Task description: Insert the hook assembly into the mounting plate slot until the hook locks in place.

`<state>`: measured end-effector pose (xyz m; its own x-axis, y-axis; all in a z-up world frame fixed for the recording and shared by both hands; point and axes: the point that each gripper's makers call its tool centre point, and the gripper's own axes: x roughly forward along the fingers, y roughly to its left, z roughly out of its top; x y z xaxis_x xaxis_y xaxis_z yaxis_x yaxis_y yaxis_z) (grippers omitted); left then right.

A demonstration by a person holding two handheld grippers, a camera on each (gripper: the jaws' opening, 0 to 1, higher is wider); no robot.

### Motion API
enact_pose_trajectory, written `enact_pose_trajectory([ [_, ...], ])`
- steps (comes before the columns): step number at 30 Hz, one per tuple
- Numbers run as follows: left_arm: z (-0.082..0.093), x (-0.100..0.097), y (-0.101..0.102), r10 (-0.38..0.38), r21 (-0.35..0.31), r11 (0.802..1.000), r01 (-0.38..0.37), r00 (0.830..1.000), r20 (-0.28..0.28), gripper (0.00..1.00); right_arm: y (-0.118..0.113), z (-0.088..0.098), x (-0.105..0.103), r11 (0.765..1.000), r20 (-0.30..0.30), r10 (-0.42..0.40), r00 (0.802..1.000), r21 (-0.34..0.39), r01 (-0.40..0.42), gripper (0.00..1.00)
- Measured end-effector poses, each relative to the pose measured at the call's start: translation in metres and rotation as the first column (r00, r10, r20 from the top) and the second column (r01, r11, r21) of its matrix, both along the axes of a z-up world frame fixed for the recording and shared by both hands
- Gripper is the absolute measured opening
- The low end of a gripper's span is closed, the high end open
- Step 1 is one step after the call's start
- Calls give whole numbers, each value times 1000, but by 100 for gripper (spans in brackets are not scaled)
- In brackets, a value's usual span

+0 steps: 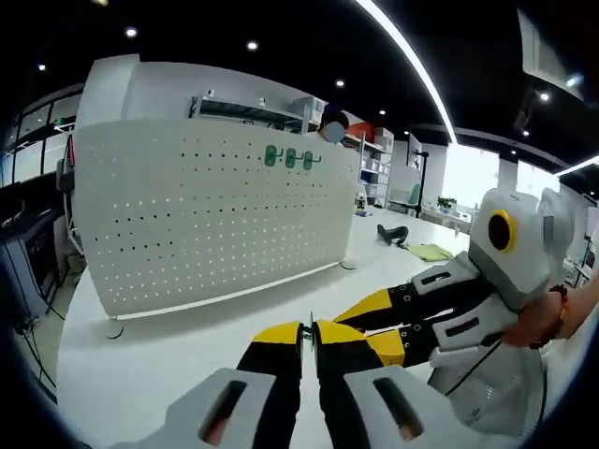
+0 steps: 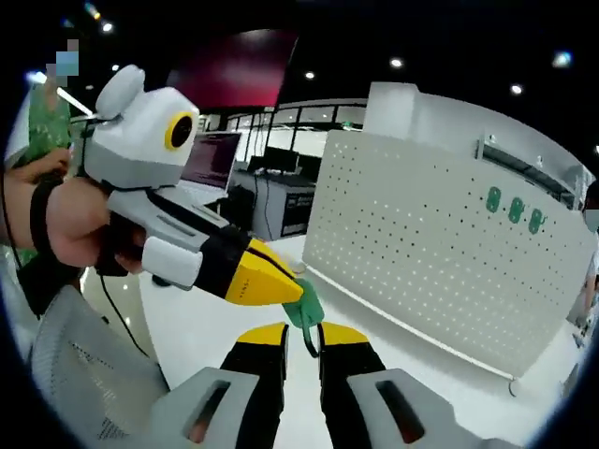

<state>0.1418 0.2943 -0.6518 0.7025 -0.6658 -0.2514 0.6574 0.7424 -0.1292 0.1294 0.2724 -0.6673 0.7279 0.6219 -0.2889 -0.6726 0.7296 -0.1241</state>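
Left fingers: the left gripper (image 2: 281, 292) pinches the green hook (image 2: 305, 309) at its top.
Right fingers: the right gripper (image 2: 301, 335) has its jaws nearly together around the hook's thin lower wire; whether they grip it I cannot tell.
Board: the white pegboard (image 1: 206, 210) stands well apart, three green hooks (image 1: 290, 158) already on it.
Risk: a loose handover could drop or twist the hook; a tilted approach would miss the slot.

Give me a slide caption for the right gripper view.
Both claws meet on a green hook before the white pegboard.

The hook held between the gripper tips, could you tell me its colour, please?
Green: the hook shows best in the right gripper view.
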Motion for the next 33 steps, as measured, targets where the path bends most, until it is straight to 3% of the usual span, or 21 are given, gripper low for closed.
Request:
enact_pose_trajectory([
  [4,7,2,3,-12,3,1000,12,998,61,4,0,4,-1,992,-56,-3,998,124,10,16],
  [6,11,2,5,-5,-9,1000,6,997,71,4,1,6,-4,975,-104,4,995,219,19,17],
  [8,16,3,7,0,-25,1000,2,995,100,4,2,6,-5,967,-124,18,992,255,14,18],
  [10,21,3,8,2,-46,999,3,994,112,4,5,6,-8,941,-183,42,982,337,23,18],
  [12,24,2,6,-10,-57,998,18,991,134,4,7,12,-9,899,-217,59,974,437,42,17],
  [14,27,1,5,-19,-54,998,27,989,149,4,6,14,-10,895,-215,67,974,444,36,17],
  [16,32,0,4,-22,-56,998,32,984,179,4,8,21,-11,869,-212,84,974,494,32,17],
  [17,34,0,4,-26,-63,997,38,983,184,4,9,27,-11,833,-219,92,971,551,45,17],
  [21,42,-2,3,-31,-79,996,50,974,225,5,5,35,-11,771,-223,109,969,634,60,14],
  [23,47,-4,1,-41,-76,995,63,962,268,5,2,41,-11,705,-240,124,963,704,85,14],
  [24,50,-5,1,-42,-79,995,67,958,285,5,-1,47,-10,629,-256,143,956,770,112,13],
  [26,57,-8,-1,-50,-87,993,82,944,325,5,-3,55,-11,519,-267,194,944,844,132,13],
  [27,62,-10,-1,-52,-92,992,89,936,348,5,-5,57,-10,483,-278,202,939,862,152,13],
  [29,65,-11,-2,-56,-94,991,97,930,364,5,-5,63,-11,453,-258,221,940,881,135,14],
  [30,66,-10,-2,-55,-94,991,96,927,372,5,-4,65,-11,424,-270,235,934,893,152,14],
  [33,70,-11,-2,-53,-97,990,98,920,388,5,-4,67,-11,401,-272,243,931,902,158,13],
])
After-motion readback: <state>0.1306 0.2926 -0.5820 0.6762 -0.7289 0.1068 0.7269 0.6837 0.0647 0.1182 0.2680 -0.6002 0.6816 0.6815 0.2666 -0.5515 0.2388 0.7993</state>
